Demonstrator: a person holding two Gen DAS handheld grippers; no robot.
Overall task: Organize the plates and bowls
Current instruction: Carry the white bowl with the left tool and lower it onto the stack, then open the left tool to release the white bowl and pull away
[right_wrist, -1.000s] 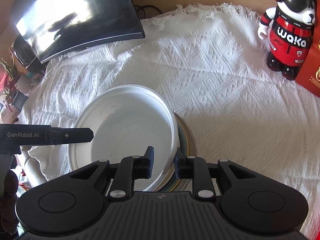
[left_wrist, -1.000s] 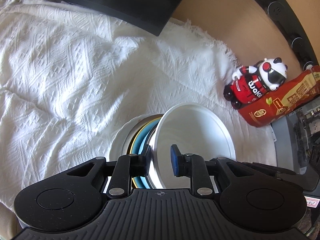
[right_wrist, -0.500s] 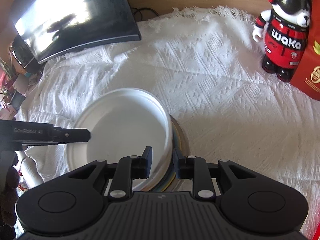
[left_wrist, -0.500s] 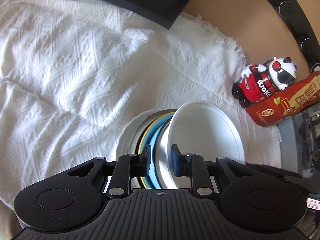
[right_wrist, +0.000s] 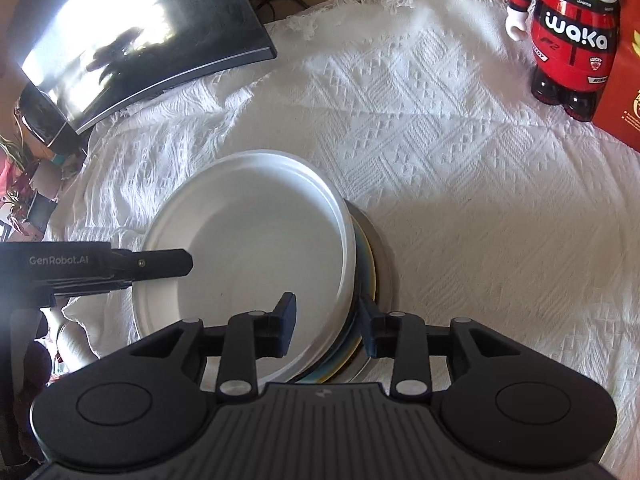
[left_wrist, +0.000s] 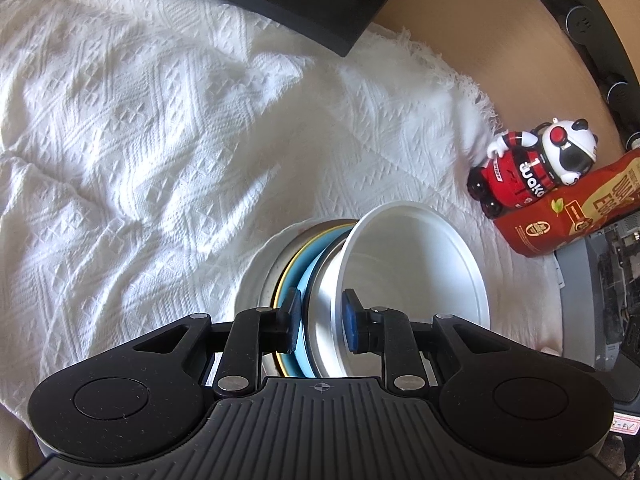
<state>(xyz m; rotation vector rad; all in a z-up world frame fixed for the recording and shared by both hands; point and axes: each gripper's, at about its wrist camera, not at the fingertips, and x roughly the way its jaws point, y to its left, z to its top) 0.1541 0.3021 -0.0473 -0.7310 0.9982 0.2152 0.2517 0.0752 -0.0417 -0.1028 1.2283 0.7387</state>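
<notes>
Between the opening jaws of the right gripper (right_wrist: pixel 327 325), clear of both pads, the white plate (right_wrist: pixel 256 248) rim is seen, its opposite rim straddled by the left gripper's (left_wrist: pixel 320 322) parted jaws.

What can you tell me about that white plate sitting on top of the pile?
The white plate is round, plain and smooth, maybe plastic, with a raised rim and an empty well. It lies on top of a stack of plates on the white woven cloth. Both grippers' jaws straddle its rim from opposite sides; the right ones are opening.
</notes>
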